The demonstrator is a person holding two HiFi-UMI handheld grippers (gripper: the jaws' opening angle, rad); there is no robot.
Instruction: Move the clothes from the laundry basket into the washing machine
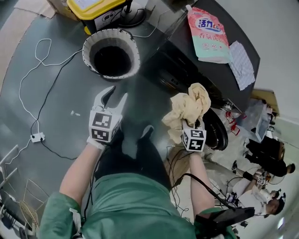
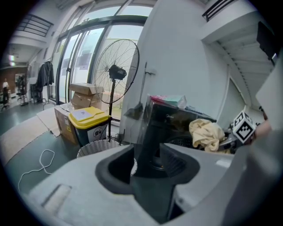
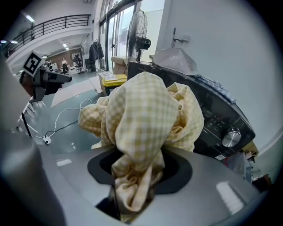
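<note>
Right gripper clamped on a yellow checked garment at the washing machine, left gripper empty

The right gripper has its fingers clenched on the bunched yellow checked garment, which bulges up out of them and hangs just beside the front of the dark washing machine, above its round door. The left gripper holds its fingers spread apart with nothing between them, over the floor near the laundry basket. The white woven basket is well apart from the garment, and its inside looks dark. A detergent pouch and a folded patterned cloth lie on the machine's top. The floor is grey, with a white cable trailing across it, a yellow-lidded bin behind the basket, and a pedestal fan before tall windows.
</note>
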